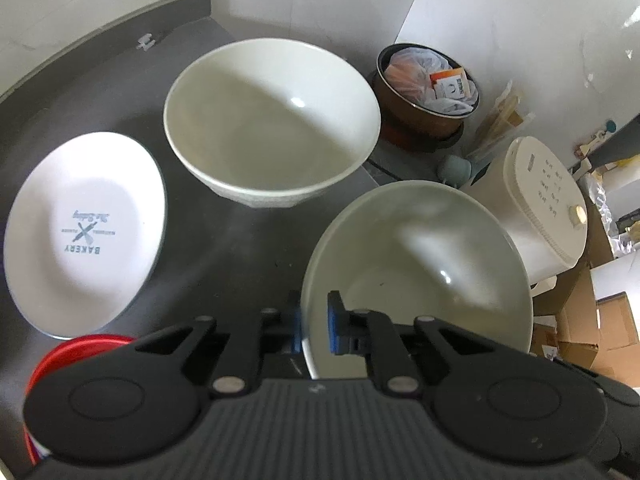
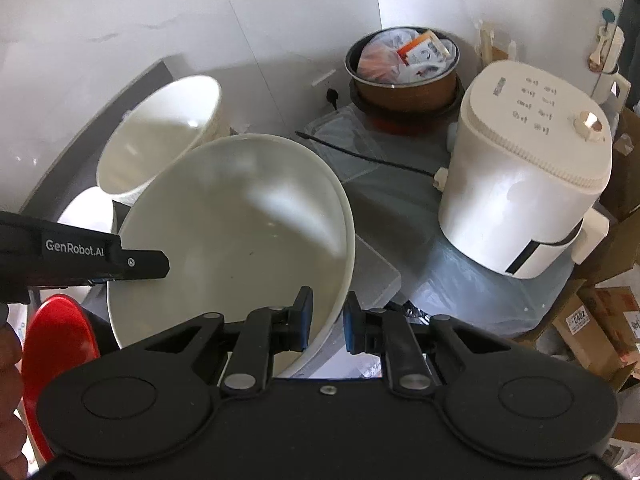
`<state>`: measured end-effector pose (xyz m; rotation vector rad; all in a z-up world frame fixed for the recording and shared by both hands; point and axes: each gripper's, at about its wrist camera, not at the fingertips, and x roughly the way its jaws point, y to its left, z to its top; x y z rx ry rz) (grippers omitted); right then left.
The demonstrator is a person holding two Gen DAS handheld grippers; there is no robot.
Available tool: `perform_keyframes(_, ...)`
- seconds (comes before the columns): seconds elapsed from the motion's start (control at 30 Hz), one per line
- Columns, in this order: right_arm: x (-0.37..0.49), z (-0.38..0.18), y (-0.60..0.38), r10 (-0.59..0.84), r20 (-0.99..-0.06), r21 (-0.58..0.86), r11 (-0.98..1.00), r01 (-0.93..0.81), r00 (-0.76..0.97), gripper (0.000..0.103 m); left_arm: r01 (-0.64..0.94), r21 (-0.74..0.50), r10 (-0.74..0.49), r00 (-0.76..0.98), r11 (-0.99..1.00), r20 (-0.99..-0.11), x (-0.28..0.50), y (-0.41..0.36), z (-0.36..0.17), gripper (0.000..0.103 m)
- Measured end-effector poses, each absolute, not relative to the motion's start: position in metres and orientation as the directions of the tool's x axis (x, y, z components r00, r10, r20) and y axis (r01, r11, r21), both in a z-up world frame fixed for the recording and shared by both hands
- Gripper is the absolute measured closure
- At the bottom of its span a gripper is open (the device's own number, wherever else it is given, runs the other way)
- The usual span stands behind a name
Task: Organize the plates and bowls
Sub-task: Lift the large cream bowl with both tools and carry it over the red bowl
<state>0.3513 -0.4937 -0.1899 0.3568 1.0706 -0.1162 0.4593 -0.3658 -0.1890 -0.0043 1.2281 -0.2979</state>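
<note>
Left gripper (image 1: 316, 322): we clamp the grey bowl's (image 1: 420, 264) near-left rim, lower centre.
Right gripper (image 2: 327, 322): we pinch the same bowl's right rim.
Waiting: white bowl (image 1: 272, 120) upper centre, bakery plate (image 1: 84, 232) left, red plate (image 1: 76, 348) lower left.
Progress: early; nothing stacked yet.

Bright, even indoor light. Glare spots on wall (image 1: 520, 20) & bowl (image 1: 272, 128). Soft shadows on surface (image 1: 224, 248). Heavy fisheye bend, dark corners. Sharp overall.
</note>
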Motion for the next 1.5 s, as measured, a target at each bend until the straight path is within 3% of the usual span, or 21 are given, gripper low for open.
perform_keyframes(0.67, 0.345, -0.119, -0.462, 0.116, -0.774, 0.249, 0.96, 0.13, 0.623, 0.087, 0.134, -0.197, -0.237, 0.462, 0.971, -0.855, 0.43, -0.315, -0.109, 0.092)
perform_keyframes(1.5, 0.303, -0.084, -0.406, 0.166, -0.749, 0.222, 0.975, 0.007, 0.641, 0.086, 0.063, -0.217, -0.217, 0.527, 0.974, -0.822, 0.367, -0.248, -0.076, 0.092)
